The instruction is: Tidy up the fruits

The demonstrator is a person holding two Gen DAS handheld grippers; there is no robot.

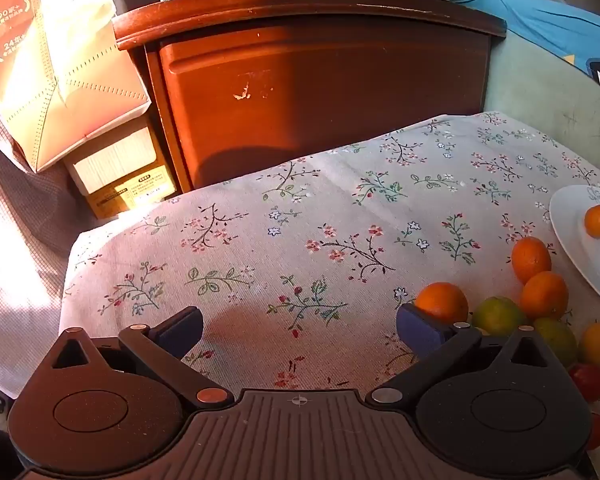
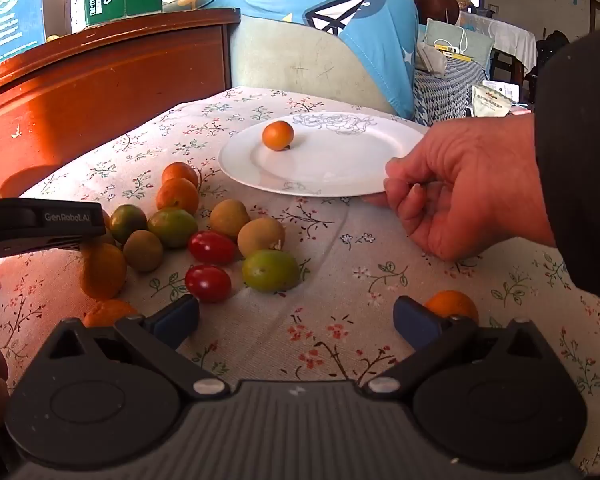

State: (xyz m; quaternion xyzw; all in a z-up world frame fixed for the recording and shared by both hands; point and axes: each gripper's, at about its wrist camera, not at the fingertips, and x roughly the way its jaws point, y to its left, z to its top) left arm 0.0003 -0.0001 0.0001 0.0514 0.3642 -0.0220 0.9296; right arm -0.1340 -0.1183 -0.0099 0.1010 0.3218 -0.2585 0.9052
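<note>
Fruits are lying heaped on the floral cloth beside a white plate, which a bare hand is steadying, seemingly for loading; both grippers are gaping wide, empty.

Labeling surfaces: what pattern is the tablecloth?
Pale tablecloth printed with small floral sprigs, pink blossoms and green leaves; clearest in the right wrist view.
</note>
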